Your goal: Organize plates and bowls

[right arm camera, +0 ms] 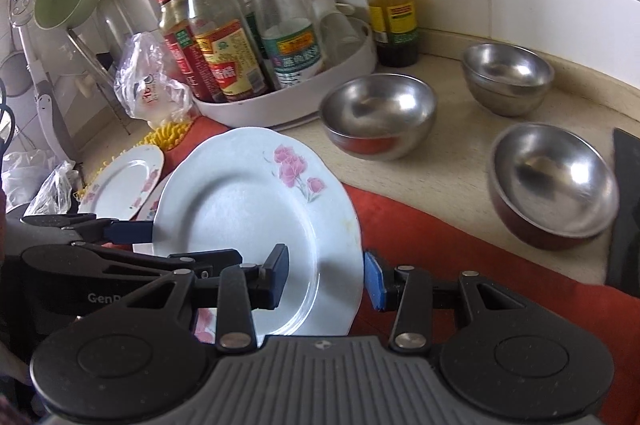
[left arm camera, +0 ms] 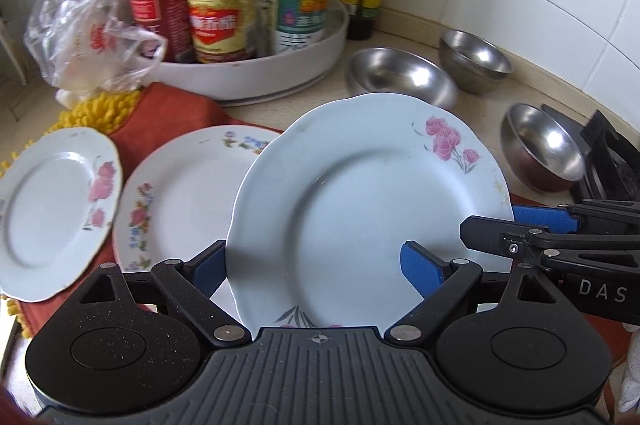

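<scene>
Small plate (left arm camera: 56, 209) is seen at the far left, lying on the red cloth (right arm camera: 440, 225). Just beside it, to the right, the second plate (left arm camera: 180, 193) is lying flat, and its right part is covered in the left view by the big plate (left arm camera: 360, 193).

The big plate is between the two tools and seems to be raised and tilted above the cloth. By the left tool (left arm camera: 316, 265) the near left rim is taken between wide jaws: one pad is hidden behind the rim and the other is over the plate face. Whether these pads press cannot be told. By the right tool (right arm camera: 326, 277) the right rim is pinched with narrow jaws, one finger on the face and one at the outer edge.

Further right, on the bare tabletop (right arm camera: 440, 153), the first bowl (right arm camera: 378, 113), the back bowl (right arm camera: 506, 77) and the near bowl (right arm camera: 552, 181) are standing apart, not yet nested.

The move is judged to turn on one relation: the second plate lies to the left of the big plate and lower, on the side of the left tool. As the plate is round, no long axis needs to be aligned; only the tilt should be levelled before it is set down.
</scene>
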